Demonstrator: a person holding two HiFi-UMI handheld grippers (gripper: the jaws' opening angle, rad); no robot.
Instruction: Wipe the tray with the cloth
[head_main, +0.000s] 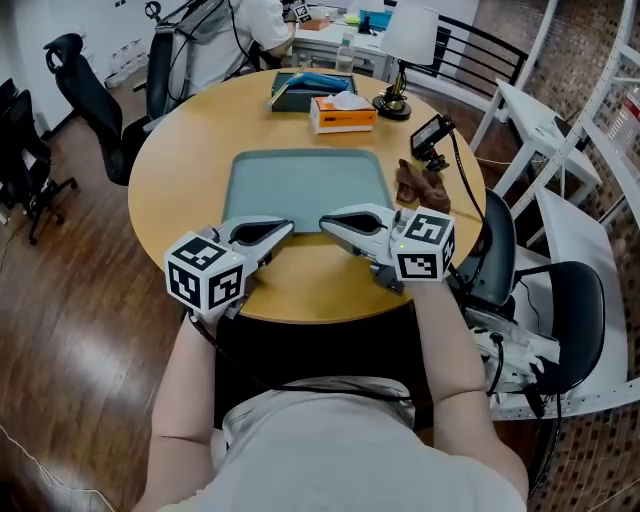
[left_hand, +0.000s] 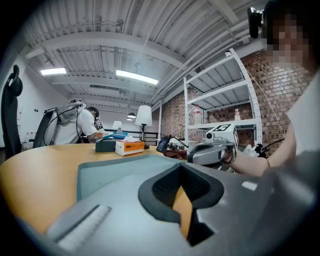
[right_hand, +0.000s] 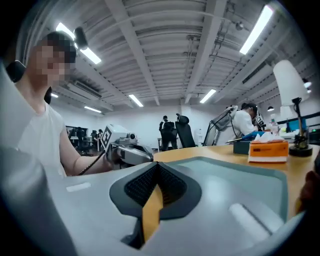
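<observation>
A grey-green tray (head_main: 305, 185) lies flat in the middle of a round wooden table (head_main: 180, 170). A crumpled brown cloth (head_main: 422, 185) rests on the table just off the tray's right edge, touched by neither gripper. My left gripper (head_main: 288, 228) and right gripper (head_main: 324, 222) hover at the tray's near edge with their tips pointing at each other, a small gap apart. Both are shut with nothing between the jaws. In the left gripper view the tray (left_hand: 115, 172) spreads ahead, with the right gripper (left_hand: 207, 152) across from it. In the right gripper view the tray (right_hand: 240, 180) lies ahead.
Behind the tray stand an orange tissue box (head_main: 342, 112), a dark box (head_main: 305, 88) and a table lamp (head_main: 400, 60). A black device on a cable (head_main: 432, 135) sits past the cloth. Office chairs (head_main: 95, 100) and a seated person (head_main: 225, 35) are at the far side.
</observation>
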